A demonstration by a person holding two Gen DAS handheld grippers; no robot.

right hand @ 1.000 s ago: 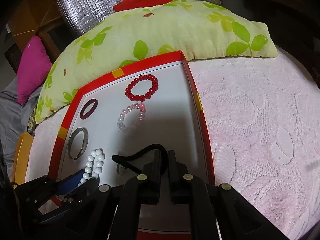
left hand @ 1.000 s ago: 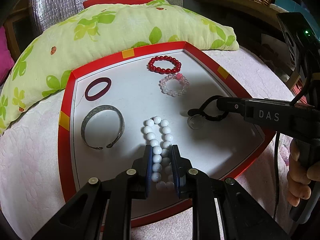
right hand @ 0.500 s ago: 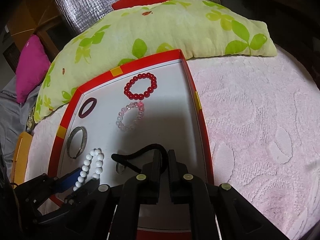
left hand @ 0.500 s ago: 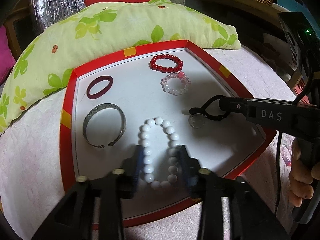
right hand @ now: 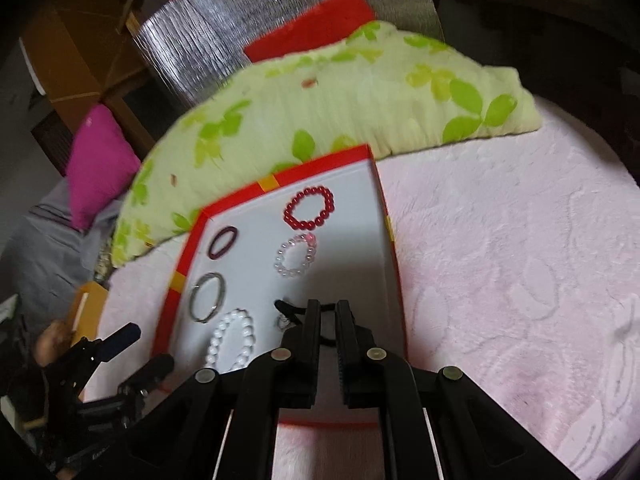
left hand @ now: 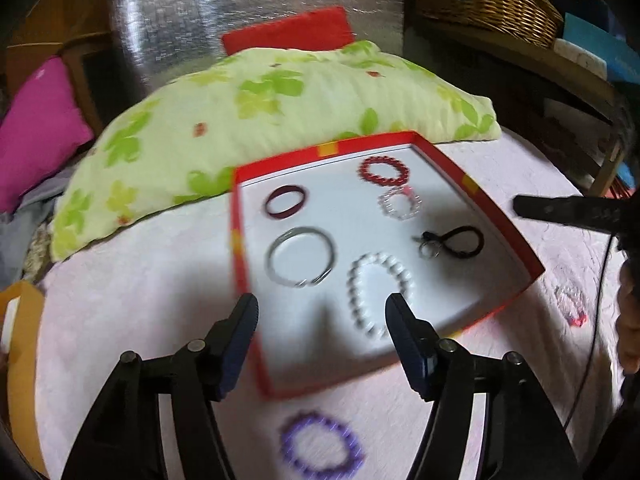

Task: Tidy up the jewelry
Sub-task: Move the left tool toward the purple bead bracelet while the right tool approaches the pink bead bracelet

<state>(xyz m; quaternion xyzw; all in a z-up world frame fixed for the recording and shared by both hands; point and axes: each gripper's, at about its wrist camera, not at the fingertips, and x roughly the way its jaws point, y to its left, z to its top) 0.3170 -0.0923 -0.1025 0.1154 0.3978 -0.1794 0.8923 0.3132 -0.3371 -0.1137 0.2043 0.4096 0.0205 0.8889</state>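
Pink quilted bedspread [right hand: 520, 280] bears red-rimmed tray [left hand: 500, 216] holding round white bead bracelet [left hand: 376, 292]

We've let go of the white bead bracelet [left hand: 376, 292] — our left gripper [left hand: 322, 320] has spread wide and pulled back toward six o'clock. Our right gripper [right hand: 329, 320] has released the black cord [left hand: 456, 242] — it lies in the tray [left hand: 240, 264] now.
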